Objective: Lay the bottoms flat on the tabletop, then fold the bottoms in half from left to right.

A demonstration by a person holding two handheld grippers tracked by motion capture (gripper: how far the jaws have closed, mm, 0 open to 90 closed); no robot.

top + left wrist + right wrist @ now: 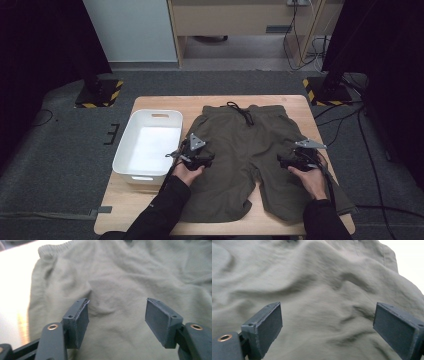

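Observation:
A pair of olive-green shorts [240,145] lies flat on the wooden table [150,102], waistband and black drawstring [240,111] at the far side, legs toward the person. My left gripper [196,152] hovers over the shorts' left leg near its outer edge. Its jaws stand apart above the cloth [117,302] with nothing between them [117,318]. My right gripper [295,159] hangs over the right leg. In the right gripper view its jaws are wide apart [328,327] over wrinkled fabric [324,290], holding nothing.
A white plastic bin [148,145] stands on the table's left side, right next to the left gripper. Black stands with yellow-striped bases [100,92] sit on the floor beyond the table's far corners. Cables run along the floor at the right.

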